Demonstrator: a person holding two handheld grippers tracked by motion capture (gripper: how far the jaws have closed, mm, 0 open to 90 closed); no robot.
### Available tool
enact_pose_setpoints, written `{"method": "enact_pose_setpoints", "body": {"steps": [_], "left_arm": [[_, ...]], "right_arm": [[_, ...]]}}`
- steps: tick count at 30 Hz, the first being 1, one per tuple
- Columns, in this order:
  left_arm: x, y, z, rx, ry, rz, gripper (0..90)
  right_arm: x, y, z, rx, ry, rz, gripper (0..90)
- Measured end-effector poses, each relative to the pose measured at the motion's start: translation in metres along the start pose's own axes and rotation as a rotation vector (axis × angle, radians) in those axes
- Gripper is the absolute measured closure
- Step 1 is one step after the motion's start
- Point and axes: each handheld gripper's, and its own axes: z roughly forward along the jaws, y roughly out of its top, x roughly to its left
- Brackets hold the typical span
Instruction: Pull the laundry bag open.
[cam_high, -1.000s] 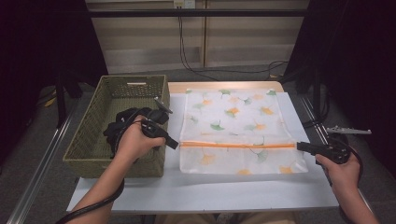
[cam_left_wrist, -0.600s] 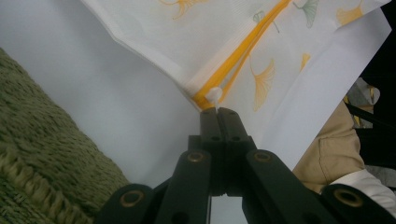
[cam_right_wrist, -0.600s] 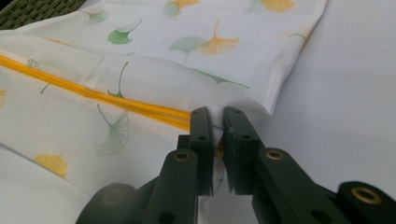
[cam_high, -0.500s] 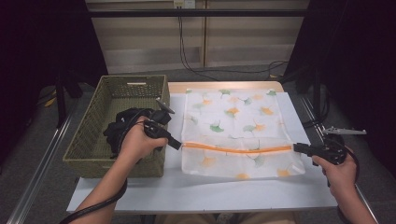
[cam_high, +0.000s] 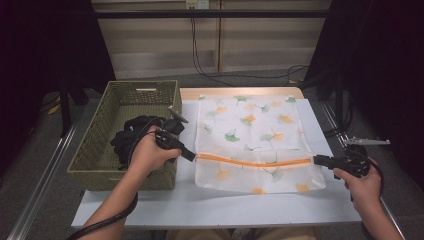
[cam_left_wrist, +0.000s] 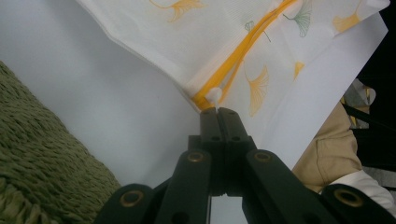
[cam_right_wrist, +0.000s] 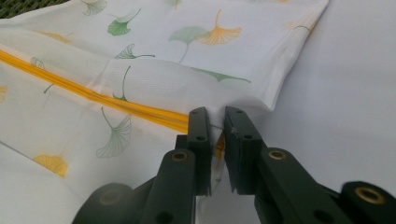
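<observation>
Two grippers | left gripper (cam_left_wrist: 218, 112) jaws pinching zipper tab (cam_left_wrist: 213, 95) | right gripper (cam_right_wrist: 215, 122) jaws just eased apart

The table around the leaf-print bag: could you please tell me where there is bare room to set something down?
Bare white table runs along the near edge, in front of the leaf-print bag. The wicker basket takes the left side and already holds a dark bundle, and both hands work at the orange zipper.

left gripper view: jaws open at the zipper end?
No. The left gripper has its jaws pressed together, pinching the white tab at the end of the orange zipper.
</observation>
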Motion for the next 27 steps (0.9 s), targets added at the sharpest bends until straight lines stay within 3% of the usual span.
{"method": "enact_pose_setpoints", "body": {"steps": [4,10,12,13,14,15,18,22,23,27], "left_arm": [[0.001,0.0,0.001,0.004,-0.004,0.0,90.0],[0.002,-0.001,0.004,0.005,-0.008,-0.012,90.0],[0.001,-0.001,0.006,-0.023,-0.008,-0.039,90.0],[0.002,-0.001,0.007,-0.019,-0.014,-0.029,90.0],[0.001,-0.001,0.008,-0.026,-0.013,-0.045,90.0],[0.003,0.0,0.007,0.012,-0.011,-0.01,90.0],[-0.001,-0.001,0.013,-0.015,-0.029,-0.041,90.0],[-0.001,-0.001,0.016,-0.019,-0.03,-0.045,90.0],[0.001,0.0,0.015,0.0,-0.036,-0.011,90.0],[-0.003,0.0,0.018,-0.035,-0.035,-0.04,90.0]], "right_arm": [[0.001,0.0,0.002,0.005,-0.011,-0.005,78.2],[0.002,0.001,0.002,-0.007,-0.033,-0.009,62.7],[0.003,0.001,0.003,-0.005,-0.032,-0.007,60.6],[0.003,0.001,0.003,-0.006,-0.031,-0.011,60.2],[0.004,0.001,0.003,-0.009,-0.03,-0.017,60.1],[0.004,0.002,0.004,-0.007,-0.031,-0.02,59.6],[0.006,0.002,0.005,-0.006,-0.027,-0.029,58.1],[0.009,0.002,0.007,-0.002,-0.023,-0.035,55.9],[0.009,0.002,0.008,-0.002,-0.021,-0.04,55.5],[0.01,0.003,0.009,-0.003,-0.015,-0.041,53.6]]}}
